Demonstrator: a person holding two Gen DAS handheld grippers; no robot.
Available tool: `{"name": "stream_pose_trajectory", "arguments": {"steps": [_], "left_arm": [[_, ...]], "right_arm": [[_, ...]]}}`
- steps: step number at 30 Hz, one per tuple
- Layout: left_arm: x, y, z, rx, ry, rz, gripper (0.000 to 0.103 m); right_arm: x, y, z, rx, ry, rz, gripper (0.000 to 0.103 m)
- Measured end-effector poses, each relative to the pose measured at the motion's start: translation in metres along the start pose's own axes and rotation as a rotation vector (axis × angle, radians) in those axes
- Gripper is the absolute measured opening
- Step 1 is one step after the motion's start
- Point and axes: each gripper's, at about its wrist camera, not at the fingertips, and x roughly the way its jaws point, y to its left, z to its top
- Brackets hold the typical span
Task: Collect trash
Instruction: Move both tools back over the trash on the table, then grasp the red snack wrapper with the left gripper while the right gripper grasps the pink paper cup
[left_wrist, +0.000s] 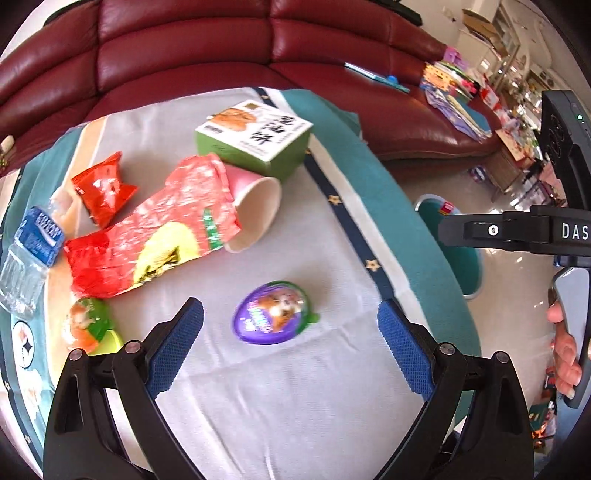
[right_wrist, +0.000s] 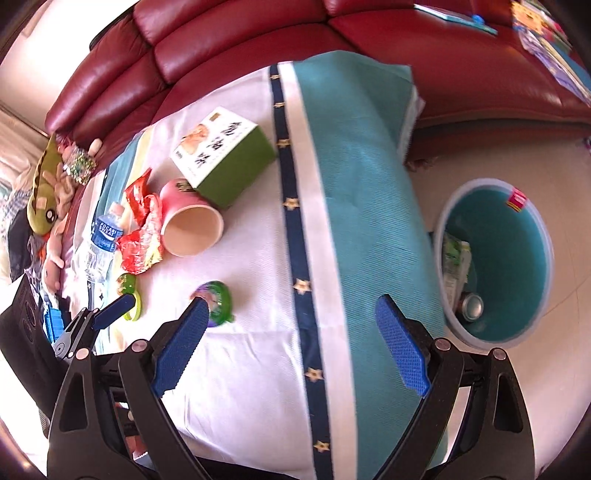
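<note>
Both claws are spread wide and empty, the left gripper (left_wrist: 290, 321) around the purple egg (left_wrist: 274, 313). The right gripper (right_wrist: 288, 325) idles. That rounded egg could squirt toward twelve o'clock if pinched off-centre, missing the bin (right_wrist: 517, 258).

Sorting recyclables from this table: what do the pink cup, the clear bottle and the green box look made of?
The pink cup lying on its side looks like paper: matte, with a plain cream inside. The clear bottle with a blue label looks like thin plastic: see-through, ribbed walls. The green box with a white printed top looks like smooth printed cardboard with crisp folded edges.
</note>
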Motion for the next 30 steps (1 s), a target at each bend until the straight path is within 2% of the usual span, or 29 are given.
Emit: {"name": "stream_pose_trajectory", "arguments": {"steps": [3,10,15,22,23,24,25,26,27,29,30], "left_arm": [[-0.004,0.032,-0.004,-0.012,-0.005,0.051,0.095],[0.014,0.086,0.002,-0.02,0.014,0.13,0.095],[0.033,0.097,0.009,0.023,0.036,0.187,0.095],[0.063,0.09,0.023,0.093,0.057,0.242,0.094],[0.066,0.09,0.025,0.093,0.057,0.241,0.086],[0.069,0.091,0.027,0.091,0.063,0.232,0.072],[0.071,0.093,0.029,0.08,0.073,0.218,0.063],[0.073,0.096,0.03,0.062,0.081,0.203,0.042],[0.072,0.098,0.031,0.046,0.08,0.19,0.027],[0.067,0.102,0.033,0.022,0.072,0.147,0.015],[0.064,0.104,0.033,0.014,0.066,0.135,0.013]], "right_arm": [[0.012,0.021,0.008,-0.029,0.015,-0.003,0.087],[0.044,0.05,0.03,-0.04,0.058,0.001,0.087],[0.062,0.057,0.043,-0.022,0.079,0.008,0.087],[0.074,0.062,0.056,-0.02,0.086,0.013,0.087],[0.075,0.062,0.058,-0.02,0.087,0.014,0.087],[0.076,0.062,0.059,-0.02,0.087,0.013,0.087],[0.077,0.062,0.061,-0.018,0.088,0.013,0.087],[0.078,0.063,0.062,-0.015,0.09,0.013,0.087],[0.081,0.064,0.063,-0.013,0.094,0.015,0.087],[0.085,0.067,0.065,-0.012,0.102,0.027,0.087],[0.088,0.07,0.067,-0.013,0.107,0.031,0.087]]}}
